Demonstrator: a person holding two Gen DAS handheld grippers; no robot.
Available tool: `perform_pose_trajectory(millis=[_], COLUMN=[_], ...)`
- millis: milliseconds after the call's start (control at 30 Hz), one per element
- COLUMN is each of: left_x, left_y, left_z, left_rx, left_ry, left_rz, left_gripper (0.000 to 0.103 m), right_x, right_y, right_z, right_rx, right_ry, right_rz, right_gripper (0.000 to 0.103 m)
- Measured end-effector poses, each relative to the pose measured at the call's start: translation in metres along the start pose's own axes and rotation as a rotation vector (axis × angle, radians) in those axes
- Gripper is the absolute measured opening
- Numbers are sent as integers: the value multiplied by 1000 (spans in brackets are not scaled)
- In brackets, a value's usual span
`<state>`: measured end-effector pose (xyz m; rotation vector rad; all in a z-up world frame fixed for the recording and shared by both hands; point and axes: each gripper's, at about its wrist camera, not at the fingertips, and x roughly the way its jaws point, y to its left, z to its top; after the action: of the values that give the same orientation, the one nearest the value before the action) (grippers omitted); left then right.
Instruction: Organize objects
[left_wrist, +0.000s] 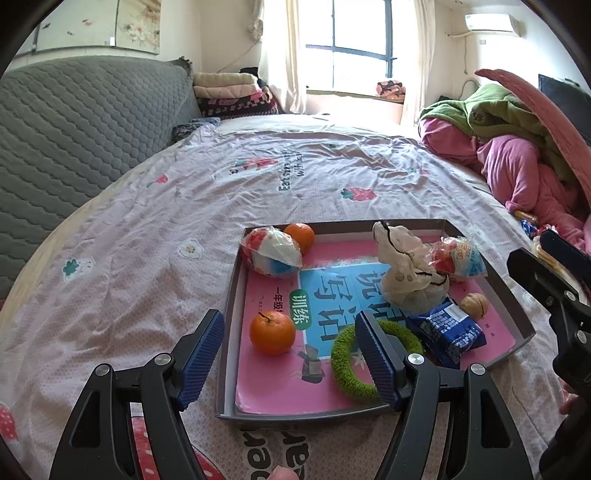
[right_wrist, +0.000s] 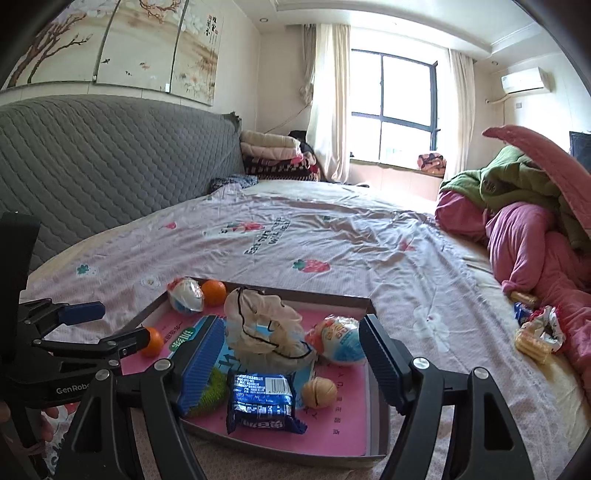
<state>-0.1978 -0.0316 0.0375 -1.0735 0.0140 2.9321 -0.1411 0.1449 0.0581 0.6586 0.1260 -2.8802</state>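
Tray (left_wrist: 517, 299): orange (left_wrist: 272, 332), firm, round, prone to roll; grip across middle. Snack packet (right_wrist: 261, 400): light, crinkly, slippery. Left gripper (left_wrist: 291, 354), right gripper (right_wrist: 291, 354): spread wide, empty.

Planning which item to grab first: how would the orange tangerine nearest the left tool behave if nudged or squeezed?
The round orange tangerine would probably roll on the flat pink book cover, stopping at the grey tray's wall. Its smooth skin may slip between pads. It looks soft, so squeeze gently.

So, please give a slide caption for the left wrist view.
Open left gripper above a tray holding oranges, snacks and a green ring.
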Motion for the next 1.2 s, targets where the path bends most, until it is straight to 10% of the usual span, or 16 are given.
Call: perform_pose_trajectory(millis=[1200], left_x=[-46], left_y=[-14], left_z=[-39], left_rx=[1], left_ry=[-56], left_rz=[35], left_gripper=[75], right_x=[-50], right_y=[-7], right_z=[-20], right_rx=[55], right_ry=[-95], right_rz=[-31], right_gripper=[82])
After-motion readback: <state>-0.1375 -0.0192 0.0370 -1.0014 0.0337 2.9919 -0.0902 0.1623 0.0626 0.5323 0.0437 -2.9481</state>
